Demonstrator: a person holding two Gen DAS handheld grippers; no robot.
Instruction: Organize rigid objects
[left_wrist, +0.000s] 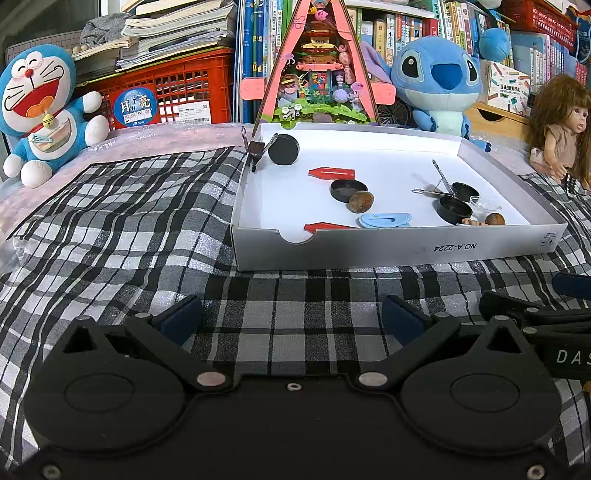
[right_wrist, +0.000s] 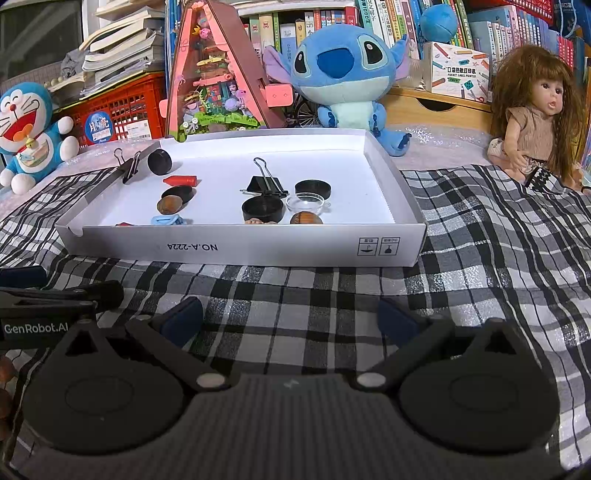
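Observation:
A shallow white box (left_wrist: 406, 247) (right_wrist: 258, 247) lies on the checked cloth with small objects in it: black round caps (left_wrist: 347, 190) (right_wrist: 312, 188), walnuts (left_wrist: 360, 201) (right_wrist: 306, 218), red clips (left_wrist: 332, 172) (right_wrist: 181, 181), a light blue clip (left_wrist: 384, 220) (right_wrist: 166, 220), a black binder clip (left_wrist: 439, 188) (right_wrist: 266, 184) and a clear lid (right_wrist: 306, 203). Another binder clip (left_wrist: 255, 147) (right_wrist: 129, 166) grips the box's left wall. My left gripper (left_wrist: 291, 314) is open and holds nothing, just short of the box's near wall. My right gripper (right_wrist: 291, 314) is likewise open, beside the left one.
Plush toys (left_wrist: 40, 107) (right_wrist: 343, 74), a pink triangular model house (left_wrist: 317, 66), a red crate (left_wrist: 162, 92), books and a doll (right_wrist: 535, 114) line the back. Checked cloth (left_wrist: 129, 221) (right_wrist: 498, 240) spreads to both sides of the box.

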